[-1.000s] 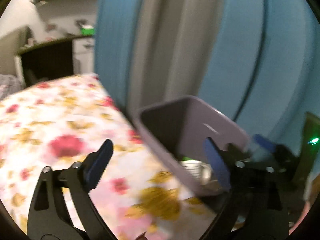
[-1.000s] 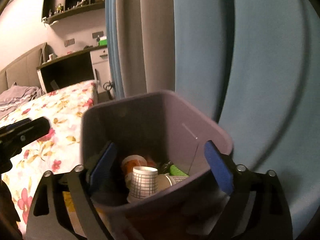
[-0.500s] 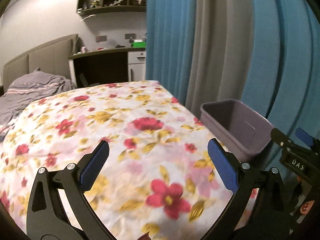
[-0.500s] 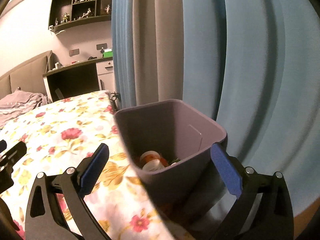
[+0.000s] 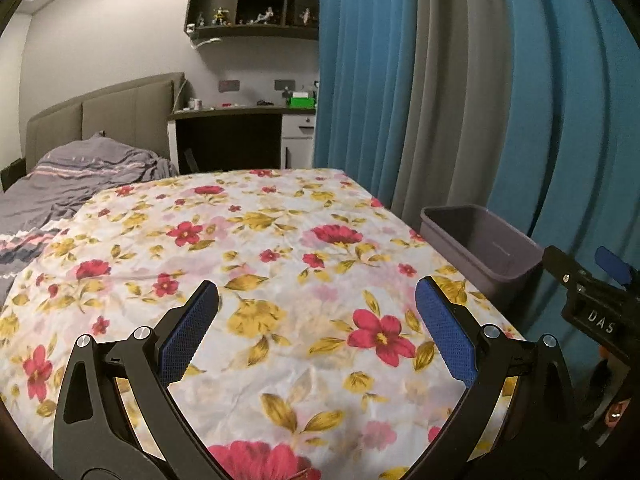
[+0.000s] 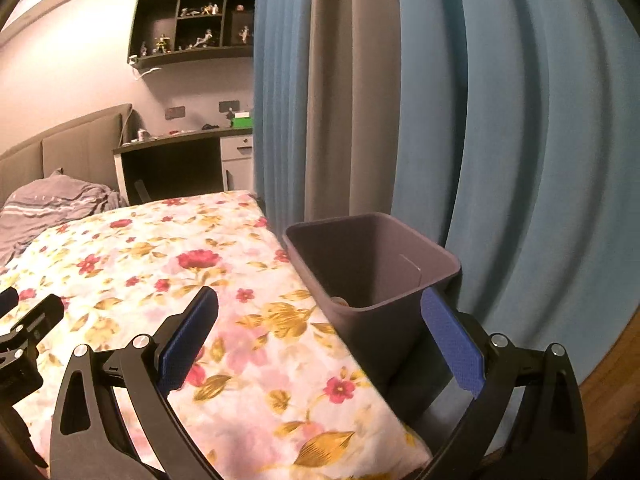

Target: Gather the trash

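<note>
A grey-purple trash bin (image 6: 400,322) stands on the floor beside the bed, against the blue curtain; it also shows in the left wrist view (image 5: 494,276). A bit of trash (image 6: 340,301) peeks at its bottom. My left gripper (image 5: 318,330) is open and empty above the floral bedsheet (image 5: 256,248). My right gripper (image 6: 320,334) is open and empty, above the bed edge and short of the bin. The right gripper's body shows at the right of the left wrist view (image 5: 592,300).
The bed's floral sheet (image 6: 140,264) fills the left and middle. A grey blanket (image 5: 72,176) lies near the headboard. A dark desk (image 5: 228,136) stands behind the bed, with a shelf of figurines (image 5: 256,0) above it. Blue and grey curtains (image 6: 480,120) hang on the right.
Both grippers have pulled back and up from the bin, which now looks smaller and farther off. The left view has swung from the bin toward the bed. Both stay open.
</note>
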